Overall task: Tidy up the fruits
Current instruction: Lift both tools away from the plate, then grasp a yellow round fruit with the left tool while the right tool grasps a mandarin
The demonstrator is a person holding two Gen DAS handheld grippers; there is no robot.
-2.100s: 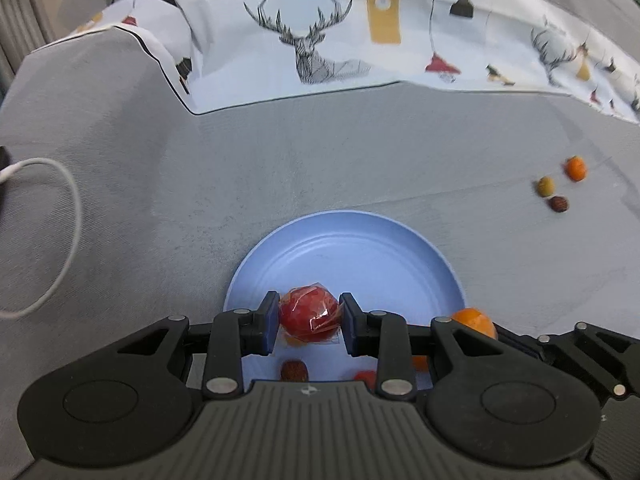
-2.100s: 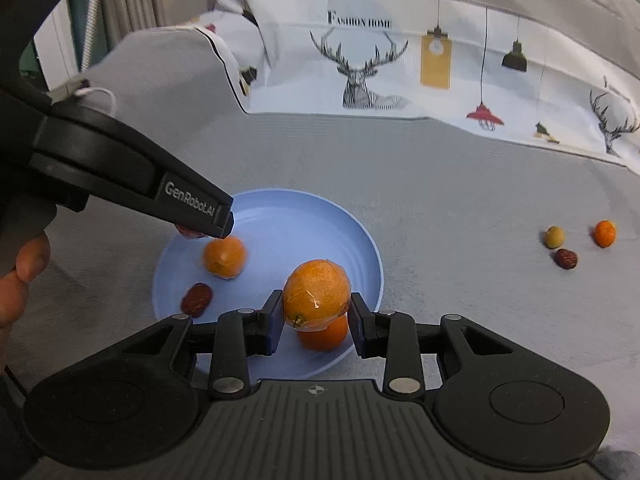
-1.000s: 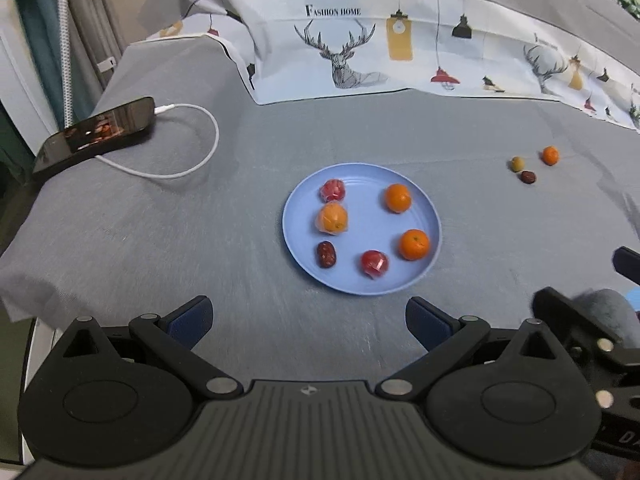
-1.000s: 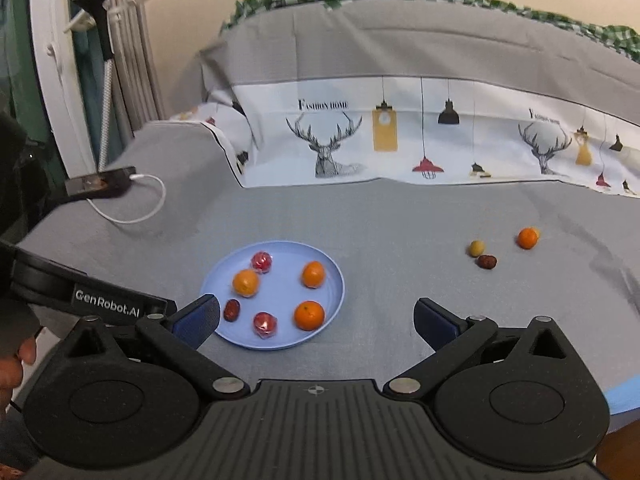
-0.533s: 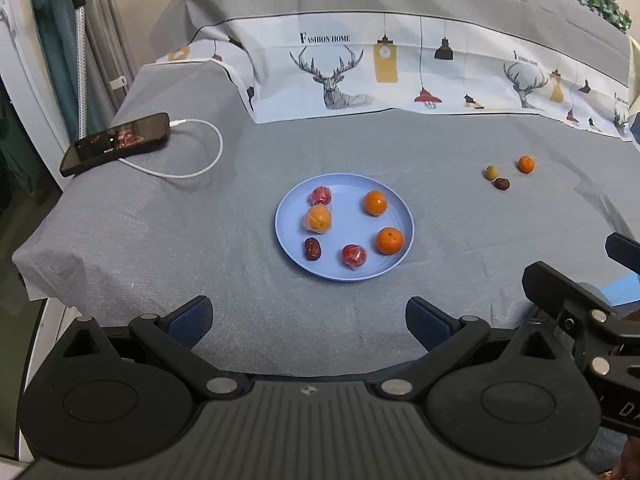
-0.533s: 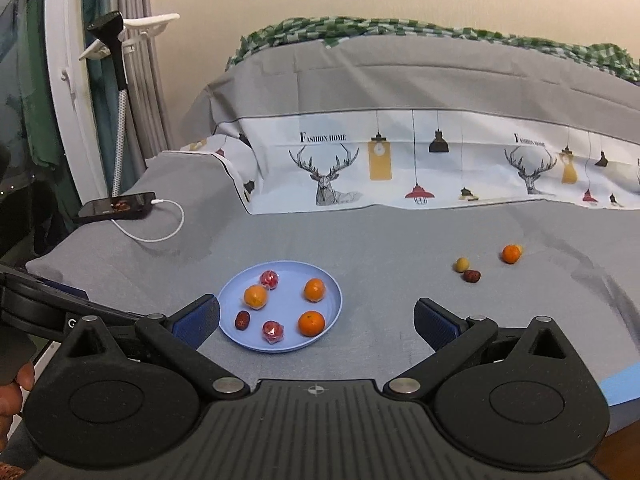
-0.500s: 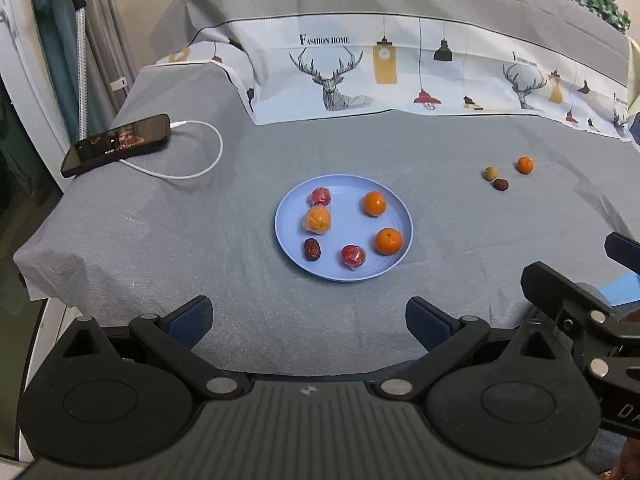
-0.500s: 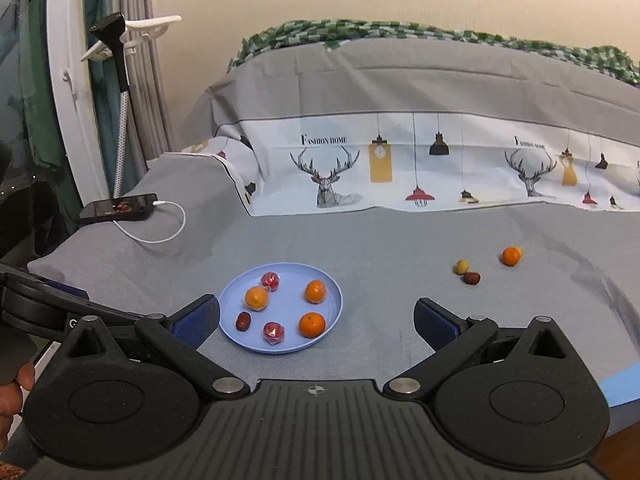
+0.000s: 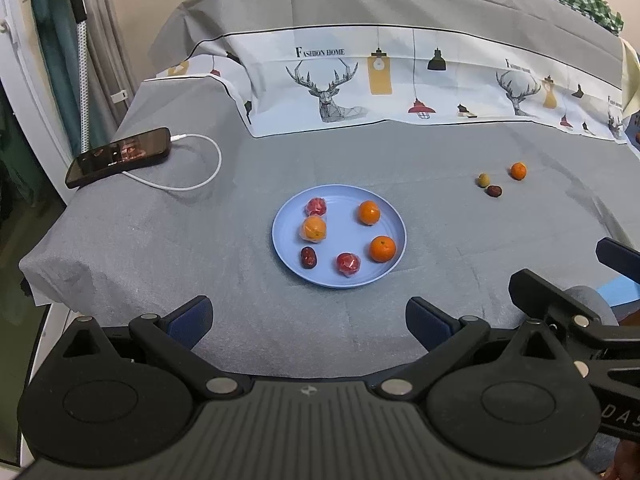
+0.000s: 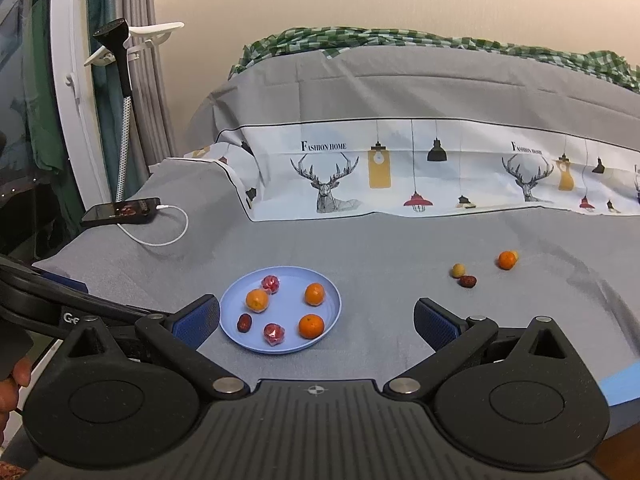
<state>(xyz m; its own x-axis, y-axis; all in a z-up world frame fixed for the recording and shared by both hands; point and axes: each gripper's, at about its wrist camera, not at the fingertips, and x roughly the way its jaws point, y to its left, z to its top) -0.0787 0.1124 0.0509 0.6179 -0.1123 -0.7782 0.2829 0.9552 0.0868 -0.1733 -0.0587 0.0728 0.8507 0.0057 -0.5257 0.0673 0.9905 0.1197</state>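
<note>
A light blue plate sits mid-bed on the grey sheet. It holds three oranges, one of them wrapped, two wrapped red fruits and a dark date. Three small fruits lie apart at the right: an orange, an olive-coloured one and a dark date. My left gripper is open and empty, well back from the plate. My right gripper is open and empty, also held back.
A black phone with a white cable lies at the far left. A deer-print cloth covers the back of the bed. The bed's front edge is near the grippers. A steamer pole stands at the left.
Both grippers let go of their fruit onto the plate, opened wide and pulled back and up. The plate now looks small and far.
</note>
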